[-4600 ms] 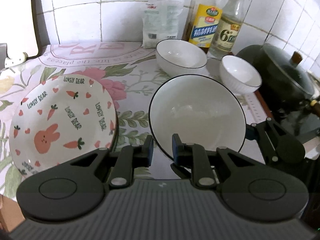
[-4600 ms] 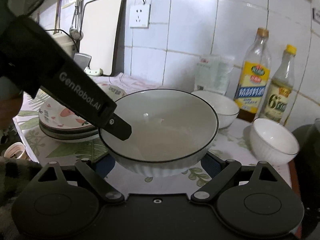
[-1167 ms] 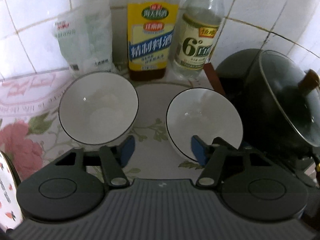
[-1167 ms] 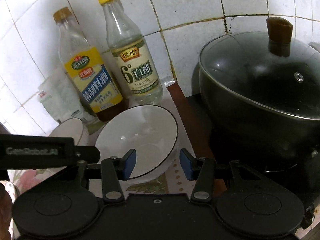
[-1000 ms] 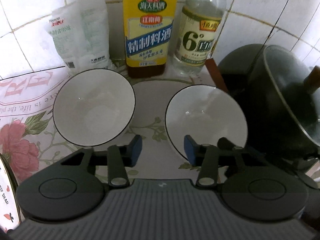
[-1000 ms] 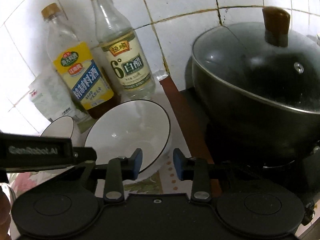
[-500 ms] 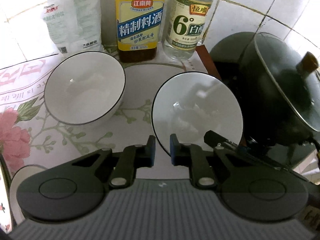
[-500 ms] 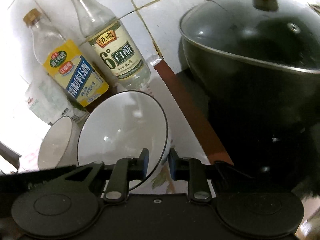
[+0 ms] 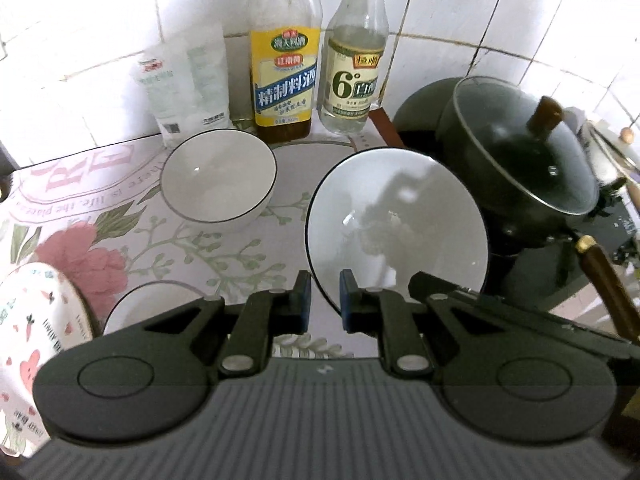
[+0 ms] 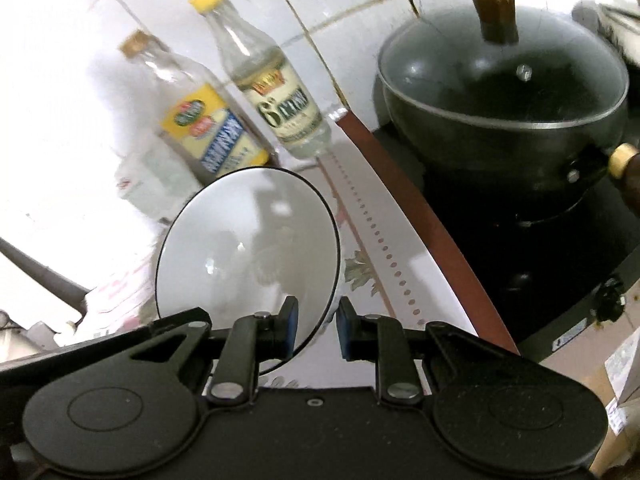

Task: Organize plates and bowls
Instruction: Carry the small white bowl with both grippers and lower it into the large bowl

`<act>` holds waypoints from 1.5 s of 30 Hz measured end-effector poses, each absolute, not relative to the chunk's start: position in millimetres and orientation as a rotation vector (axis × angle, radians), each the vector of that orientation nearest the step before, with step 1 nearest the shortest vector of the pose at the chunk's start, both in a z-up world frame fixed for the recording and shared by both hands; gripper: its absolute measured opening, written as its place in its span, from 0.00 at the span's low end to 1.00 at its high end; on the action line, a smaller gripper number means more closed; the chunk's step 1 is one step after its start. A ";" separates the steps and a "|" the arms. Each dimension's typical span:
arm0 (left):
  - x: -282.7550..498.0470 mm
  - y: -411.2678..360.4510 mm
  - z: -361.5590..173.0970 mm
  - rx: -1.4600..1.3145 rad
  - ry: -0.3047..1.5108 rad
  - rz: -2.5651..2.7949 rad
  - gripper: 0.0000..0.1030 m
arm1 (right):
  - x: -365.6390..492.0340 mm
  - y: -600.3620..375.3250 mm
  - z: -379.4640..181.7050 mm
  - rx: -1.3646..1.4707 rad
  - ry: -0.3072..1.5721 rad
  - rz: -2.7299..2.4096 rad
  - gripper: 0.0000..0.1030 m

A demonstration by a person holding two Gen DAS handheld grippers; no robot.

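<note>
A small white bowl with a black rim [image 9: 396,228] is lifted and tilted between both grippers. My left gripper [image 9: 324,300] is shut on its near-left rim. My right gripper [image 10: 314,322] is shut on its rim too, and the bowl [image 10: 248,248] fills the lower left of the right wrist view. A second black-rimmed bowl [image 9: 218,178] stands on the flowered cloth to the left. The rim of a larger white bowl [image 9: 152,300] and a rabbit-pattern plate [image 9: 36,320] show at the lower left.
Two bottles [image 9: 284,60] [image 9: 356,56] and a white packet [image 9: 188,80] stand against the tiled wall. A black lidded pot [image 9: 520,184] sits on the stove at the right, its wooden handle [image 9: 604,292] pointing toward me.
Both grippers closed on the small bowl's rim and lifted it, tilting it up. The view has pulled back from the wall, and the plate and large bowl came into sight.
</note>
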State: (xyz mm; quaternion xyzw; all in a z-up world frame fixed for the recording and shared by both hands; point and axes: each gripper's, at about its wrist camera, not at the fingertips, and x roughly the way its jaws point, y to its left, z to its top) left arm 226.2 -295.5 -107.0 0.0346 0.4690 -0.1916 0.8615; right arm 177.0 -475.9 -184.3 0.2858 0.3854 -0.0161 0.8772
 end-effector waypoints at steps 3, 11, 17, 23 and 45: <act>212.5 -284.3 -94.7 0.056 0.967 -0.408 0.13 | 162.7 -474.6 -172.3 0.573 0.788 -0.019 0.24; 173.3 -246.6 -75.9 0.039 0.918 -0.376 0.13 | 128.6 -443.8 -146.5 0.503 0.769 0.013 0.24; 157.3 -214.7 -75.4 -0.008 0.925 -0.355 0.13 | 116.3 -419.1 -140.8 0.470 0.782 0.050 0.24; 150.6 -189.4 -80.9 -0.034 0.941 -0.323 0.13 | 114.2 -393.2 -141.2 0.425 0.813 0.076 0.24; 184.3 -127.7 -142.6 -0.208 1.024 -0.208 0.13 | 156.5 -321.8 -176.5 0.273 0.870 0.120 0.24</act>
